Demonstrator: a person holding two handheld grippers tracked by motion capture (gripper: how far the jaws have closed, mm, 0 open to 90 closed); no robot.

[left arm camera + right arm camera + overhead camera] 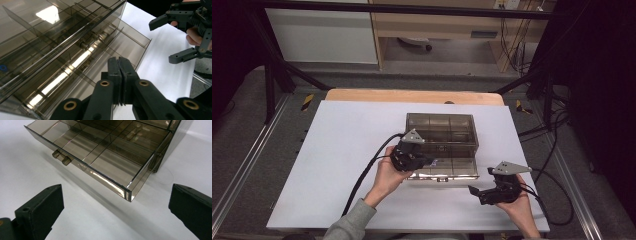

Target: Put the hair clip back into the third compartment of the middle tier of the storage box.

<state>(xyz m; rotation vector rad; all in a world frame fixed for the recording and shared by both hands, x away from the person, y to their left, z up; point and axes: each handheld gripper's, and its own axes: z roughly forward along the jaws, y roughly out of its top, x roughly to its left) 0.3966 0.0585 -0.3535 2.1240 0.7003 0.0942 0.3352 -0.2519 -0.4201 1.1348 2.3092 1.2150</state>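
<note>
Smoky plastic drawer box (447, 131) sits mid-table toward the far edge, lower drawer (100, 162) pulled out; left gripper (428, 163), jaws pressed together empty, hovers over it, right gripper (476, 192) waits wide open near the front edge

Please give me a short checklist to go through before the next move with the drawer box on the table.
1. Drawer pulled out of the brown plastic box: ok, it sticks out toward the person.
2. Drawer compartments free of parts: ok, those in view look bare.
3. Left hand-held gripper shut with nothing between its jaws: ok, it hangs over the open drawer.
4. Right hand-held gripper open and apart from the drawer: ok, it sits on the white table sheet in front of the drawer's corner.
5. Drawer handle free to grasp: ok, nothing touches it.
6. Upper drawers shut: cannot tell.
</note>
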